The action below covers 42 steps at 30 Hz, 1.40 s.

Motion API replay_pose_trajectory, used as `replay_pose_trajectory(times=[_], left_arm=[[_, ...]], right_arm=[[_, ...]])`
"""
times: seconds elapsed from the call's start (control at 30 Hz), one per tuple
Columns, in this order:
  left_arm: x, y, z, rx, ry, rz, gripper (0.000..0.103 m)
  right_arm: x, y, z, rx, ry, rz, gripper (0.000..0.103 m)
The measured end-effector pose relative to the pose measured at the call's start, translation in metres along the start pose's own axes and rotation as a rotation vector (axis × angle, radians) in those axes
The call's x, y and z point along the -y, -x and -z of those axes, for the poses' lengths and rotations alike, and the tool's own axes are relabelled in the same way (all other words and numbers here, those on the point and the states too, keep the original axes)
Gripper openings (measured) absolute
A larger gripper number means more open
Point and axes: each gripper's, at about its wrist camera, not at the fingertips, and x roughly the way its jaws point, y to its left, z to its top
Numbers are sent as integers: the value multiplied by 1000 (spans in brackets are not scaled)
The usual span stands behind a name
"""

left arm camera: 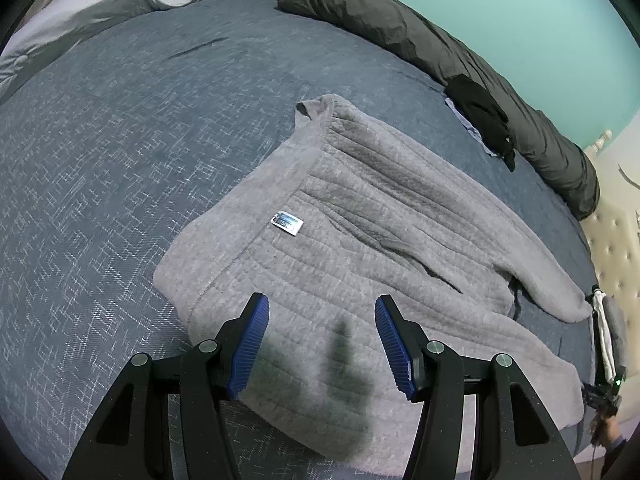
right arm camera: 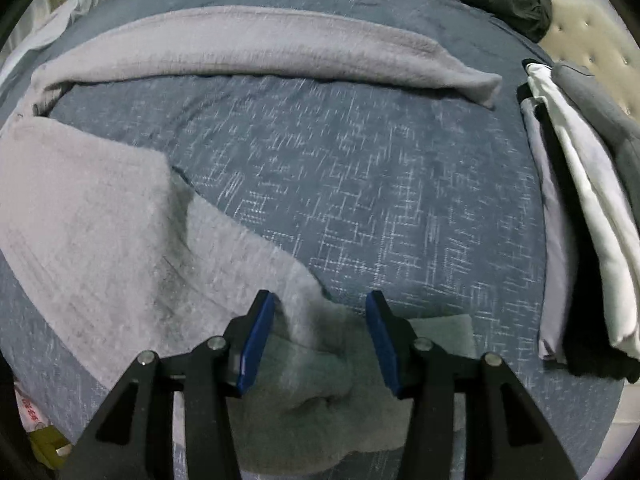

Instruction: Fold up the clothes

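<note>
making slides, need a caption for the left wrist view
Open left gripper hovers over a grey sweater spread on the blue bed.

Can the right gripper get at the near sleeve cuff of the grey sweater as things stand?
Probably yes. The right gripper is open, and the sleeve cuff of the grey sweater lies on the bed between its fingers, with nothing over it.

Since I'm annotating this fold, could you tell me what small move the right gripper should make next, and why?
Probably close the right gripper on the near sleeve: its open jaws already straddle the bunched cuff end, while the grey sweater lies spread on the bed with both sleeves out.
</note>
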Motion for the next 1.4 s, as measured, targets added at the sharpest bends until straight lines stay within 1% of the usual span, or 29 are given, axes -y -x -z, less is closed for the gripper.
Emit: replay_pose_trajectory(times=[0.03,0.07,0.1,0.2,0.37,0.4,0.53,0.63,0.7,0.73,0.8,0.83,0.87,0.93,1.03,1.07,1.1,1.17,1.23,1.27,1.4], left_arm=[[0,0,0,0,-1,0,60],[0,0,0,-1,-2,-1,60],[0,0,0,-1,-2,-1,60],[-2,0,-1,1,5,-1,60],[-3,0,-1,0,3,-3,59],[-3,0,-1,0,3,-4,60],[-6,2,0,0,11,-6,60],[-8,2,1,-4,10,-13,60],[-10,3,1,-7,10,-19,60],[-12,4,1,-8,11,-23,60],[-16,6,1,-8,14,-26,60],[-19,7,2,-10,17,-28,60],[-20,7,3,-10,21,-27,60],[-24,10,6,-10,32,-24,60],[-31,14,14,-14,54,-19,60],[-32,16,17,-17,59,-19,60],[-34,17,21,-21,64,-20,62],[-37,20,28,-27,73,-21,64],[-42,22,37,-34,91,-19,65],[-42,21,41,-42,94,-19,65],[-40,17,55,-71,95,-14,65]], right_arm=[[-3,0,1,1,8,7,35],[-6,1,2,3,20,17,21],[-9,2,3,5,32,27,15],[-14,8,4,24,50,61,10],[0,34,-2,110,-11,137,8],[3,37,-3,114,-20,150,8],[6,37,-8,97,-32,193,8],[16,23,-12,69,-61,192,8],[19,15,-9,43,-78,198,10],[21,14,-8,48,-100,205,11],[26,20,-6,75,-153,257,21],[29,23,-5,90,-180,286,22],[33,28,-1,103,-211,279,22],[40,40,10,130,-269,218,22],[34,53,26,142,-277,160,27],[31,58,32,142,-284,134,30],[28,61,38,140,-297,107,34],[26,62,49,133,-324,68,36],[26,60,60,135,-353,38,39],[24,59,67,136,-369,24,44],[19,57,88,132,-402,-2,45]])
